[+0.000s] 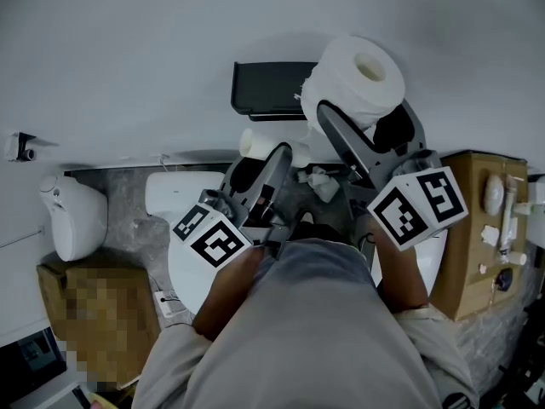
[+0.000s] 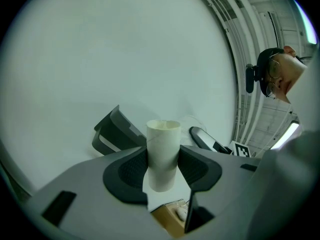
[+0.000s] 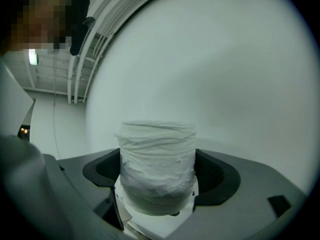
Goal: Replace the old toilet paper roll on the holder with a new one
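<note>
Because the new toilet paper roll (image 3: 157, 169) is soft, light tissue wound round a hollow core, it will likely give under pressure rather than slip. The right gripper (image 3: 158, 184) takes it across the outer wrap, its fingers (image 3: 216, 176) closed on the roll's two sides with the dark ribbed pads sinking a little into the loose, crinkled outer sheets. In the head view this roll sits upper centre-right, its round core hole turned toward the camera, clear of the wall (image 1: 128, 49). A harder squeeze would probably flatten that hole, which has to keep its shape to go onto a holder, so a light hold on the flanks looks right. The old roll is down to a bare cardboard tube (image 2: 163, 151): pale, smooth and thin-walled, likely stiff along its length but easy to crush across, and nearly weightless. It stands upright in the left gripper (image 2: 163, 166), whose fingers (image 2: 127, 171) grip its lower half while the open top rim rises above them. The holder (image 2: 112, 131) is a black, hard-edged, boxy piece fixed to the plain white wall. It lies left of the tube in the left gripper view and at upper centre in the head view, just left of the new roll. Neither roll is on it.
</note>
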Demonstrator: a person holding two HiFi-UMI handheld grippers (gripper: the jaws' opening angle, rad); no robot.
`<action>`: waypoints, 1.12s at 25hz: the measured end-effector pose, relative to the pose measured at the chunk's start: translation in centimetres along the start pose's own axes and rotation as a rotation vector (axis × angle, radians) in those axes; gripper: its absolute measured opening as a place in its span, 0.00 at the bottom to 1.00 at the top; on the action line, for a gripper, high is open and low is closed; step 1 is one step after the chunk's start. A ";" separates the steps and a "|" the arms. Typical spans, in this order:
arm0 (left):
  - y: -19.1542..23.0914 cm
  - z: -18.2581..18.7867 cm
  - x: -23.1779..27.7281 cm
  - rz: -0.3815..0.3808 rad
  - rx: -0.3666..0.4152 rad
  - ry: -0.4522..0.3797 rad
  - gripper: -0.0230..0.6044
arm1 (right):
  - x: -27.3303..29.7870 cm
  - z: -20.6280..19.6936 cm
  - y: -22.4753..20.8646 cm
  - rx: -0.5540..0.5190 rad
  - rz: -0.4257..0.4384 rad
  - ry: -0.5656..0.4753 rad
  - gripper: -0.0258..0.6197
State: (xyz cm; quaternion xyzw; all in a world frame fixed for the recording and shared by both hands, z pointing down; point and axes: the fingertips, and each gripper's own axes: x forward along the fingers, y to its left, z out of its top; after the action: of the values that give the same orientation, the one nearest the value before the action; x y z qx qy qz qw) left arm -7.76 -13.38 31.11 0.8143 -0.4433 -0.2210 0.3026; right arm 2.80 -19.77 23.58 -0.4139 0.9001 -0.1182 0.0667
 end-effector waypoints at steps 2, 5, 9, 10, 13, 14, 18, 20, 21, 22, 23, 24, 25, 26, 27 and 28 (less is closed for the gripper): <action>-0.2 -0.3 0.2 -0.015 -0.004 0.010 0.33 | -0.6 0.3 -0.7 0.058 -0.006 -0.027 0.73; -0.5 -0.8 0.5 -0.027 -0.007 0.024 0.33 | -1.5 0.3 -2.0 0.145 -0.023 -0.059 0.73; -1.1 -1.4 0.8 -0.036 -0.006 0.041 0.33 | -2.9 0.2 -3.8 0.263 -0.042 -0.103 0.73; -1.1 -1.4 0.7 -0.036 -0.006 0.044 0.33 | -3.0 0.1 -4.0 0.296 -0.037 -0.116 0.73; -1.1 -1.5 0.6 -0.036 -0.004 0.053 0.33 | -3.4 -0.7 -5.1 0.412 -0.039 -0.152 0.73; -1.2 -1.7 0.6 -0.035 -0.004 0.056 0.33 | -3.7 -1.2 -5.6 0.456 -0.044 -0.160 0.73; -1.4 -2.2 0.5 -0.030 -0.003 0.064 0.33 | -4.7 -3.8 -8.3 0.633 -0.085 -0.173 0.73; -1.4 -2.3 0.4 -0.026 -0.003 0.065 0.33 | -5.0 -5.6 -9.7 0.737 -0.114 -0.172 0.73; -1.3 -2.4 0.3 -0.024 -0.003 0.065 0.33 | -5.0 -6.5 -10.2 0.784 -0.126 -0.167 0.73; -1.3 -2.4 0.2 -0.022 -0.003 0.065 0.33 | -5.0 -7.4 -10.6 0.827 -0.135 -0.162 0.73; -1.3 -2.4 0.1 -0.020 -0.003 0.063 0.33 | -4.9 -8.2 -10.9 0.873 -0.141 -0.157 0.73; -1.2 -2.4 0.0 -0.018 -0.004 0.062 0.33 | -4.8 -9.0 -11.1 0.923 -0.144 -0.155 0.73; -1.2 -2.4 -0.1 -0.017 -0.005 0.059 0.33 | -4.7 -9.8 -11.3 0.977 -0.145 -0.154 0.73; -1.2 -2.4 -0.2 -0.015 -0.006 0.057 0.33 | -4.5 -10.5 -11.4 1.027 -0.142 -0.153 0.73; -1.1 -2.3 -0.3 -0.014 -0.008 0.054 0.33 | -4.2 -11.1 -11.3 1.068 -0.138 -0.150 0.73; -1.0 -2.1 -0.5 -0.012 -0.009 0.051 0.33 | -3.9 -11.7 -11.1 1.098 -0.132 -0.147 0.73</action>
State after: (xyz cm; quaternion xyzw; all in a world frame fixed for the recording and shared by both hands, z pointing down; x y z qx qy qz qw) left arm -6.09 -11.92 31.98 0.8208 -0.4297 -0.2041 0.3161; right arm 10.86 -22.00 37.87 -0.3812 0.6715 -0.5445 0.3274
